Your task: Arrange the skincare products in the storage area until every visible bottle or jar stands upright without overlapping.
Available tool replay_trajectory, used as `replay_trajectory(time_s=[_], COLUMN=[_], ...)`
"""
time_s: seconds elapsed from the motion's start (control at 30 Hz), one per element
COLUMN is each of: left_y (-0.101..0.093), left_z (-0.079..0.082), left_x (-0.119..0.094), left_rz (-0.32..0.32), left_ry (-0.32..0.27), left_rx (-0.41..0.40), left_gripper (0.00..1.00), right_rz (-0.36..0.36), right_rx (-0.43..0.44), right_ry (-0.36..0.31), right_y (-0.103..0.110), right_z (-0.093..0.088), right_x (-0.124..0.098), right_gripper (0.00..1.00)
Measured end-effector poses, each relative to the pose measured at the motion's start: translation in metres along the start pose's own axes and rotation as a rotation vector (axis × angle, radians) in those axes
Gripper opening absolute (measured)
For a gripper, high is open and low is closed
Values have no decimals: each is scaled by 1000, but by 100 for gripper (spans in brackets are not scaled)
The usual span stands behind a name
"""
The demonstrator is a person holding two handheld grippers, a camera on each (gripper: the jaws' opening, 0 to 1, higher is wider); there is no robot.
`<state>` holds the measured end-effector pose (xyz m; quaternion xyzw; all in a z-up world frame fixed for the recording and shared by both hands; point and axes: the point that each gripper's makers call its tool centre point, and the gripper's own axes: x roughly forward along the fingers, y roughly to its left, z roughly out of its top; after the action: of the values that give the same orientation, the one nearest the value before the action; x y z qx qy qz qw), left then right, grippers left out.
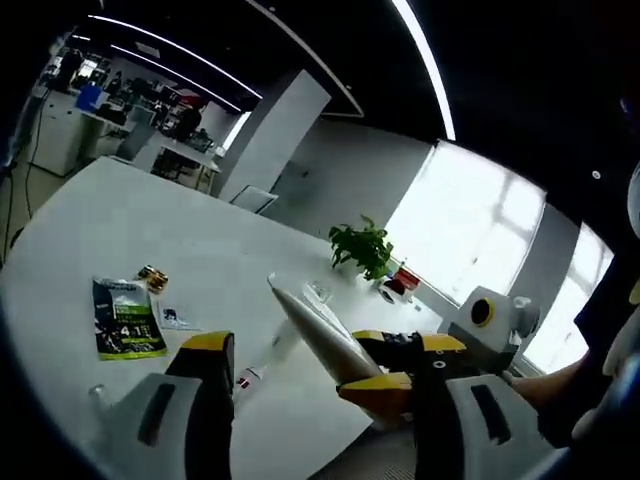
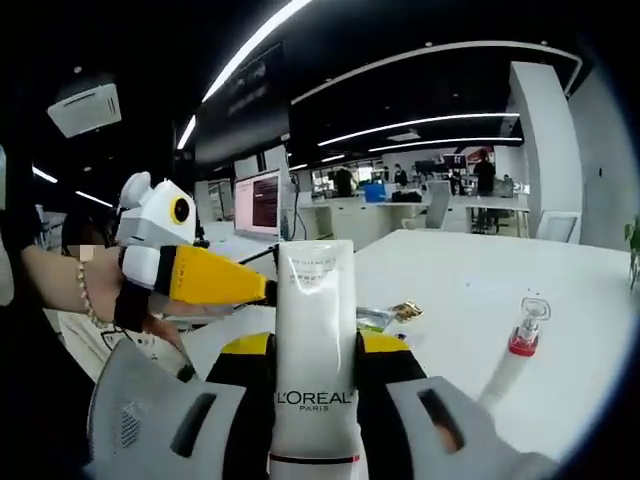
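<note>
A white L'Oreal tube [image 2: 315,330] stands upright between the jaws of my right gripper [image 2: 315,352], which is shut on it. My left gripper [image 2: 262,290] reaches in from the left, its yellow jaw tip beside the tube's upper part. In the left gripper view the tube [image 1: 312,325] slants through the wide gap of my open left gripper [image 1: 325,350] without being pinched, with the right gripper [image 1: 385,365] clamped on its lower end. A slim bottle with a red collar [image 2: 515,355] lies flat on the white table [image 2: 560,280]; it appears again as the lying bottle [image 1: 262,362].
On the table [image 1: 120,220] lie a green-black sachet [image 1: 128,318], a small flat packet [image 1: 176,318] and a small gold item [image 1: 152,277]. A potted plant [image 1: 362,247] and a red object [image 1: 405,280] stand at the far edge. A person's forearm with a bracelet [image 2: 85,290] is at left.
</note>
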<state>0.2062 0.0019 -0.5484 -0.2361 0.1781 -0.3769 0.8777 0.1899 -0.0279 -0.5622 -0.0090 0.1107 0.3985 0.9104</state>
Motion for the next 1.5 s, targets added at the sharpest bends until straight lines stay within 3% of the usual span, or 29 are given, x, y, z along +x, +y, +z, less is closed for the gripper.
replay_trajectory(time_s=[0.17,0.27,0.4,0.53,0.63,0.7,0.73,0.77,0.8,0.87,0.97,1.13,1.27,1.5], left_y=[-11,-18,-14,-23,-37,-53,-53,-57,-58,-61,-67,-93,-114,-147], left_z=[1,-1,-9,-8,-3,3,2,0,0,2,6,7,5,3], left_x=[1,1,4,11,14,17,18,20,21,22,19,22,26,36], left_rz=[-23,-19,29,44,35,-1,23,7,17,9,-22,-99,-195,-346], left_ry=[-5,1,30,14,8,-5,25,54,68,71,56,96,146,213], left_rx=[-23,8,64,97,99,121,172,207,273,224,218,339,400,508], left_gripper=[41,27,22,22,15,10,7,7,6,6,5,5,5,5], right_rz=[3,1,-7,-16,-7,18,21,23,74,120,213,361,392,500], right_rx=[-40,-45,-89,-141,-137,-100,-121,-132,-96,-59,-47,-63,-111,-135], right_ry=[6,11,31,61,70,74,62,64,64,38,-19,-30,-13,-44], right_y=[11,13,11,6,2,0,-2,-4,-2,-1,-2,-5,-8,-9], right_z=[0,0,0,2,4,3,7,7,6,8,17,18,16,19], right_x=[-2,-3,-9,-16,-21,-23,-25,-26,-27,-29,-39,-52,-61,-79], right_gripper=[30,31,31,31,32,32,31,31,31,31,31,29,34,26])
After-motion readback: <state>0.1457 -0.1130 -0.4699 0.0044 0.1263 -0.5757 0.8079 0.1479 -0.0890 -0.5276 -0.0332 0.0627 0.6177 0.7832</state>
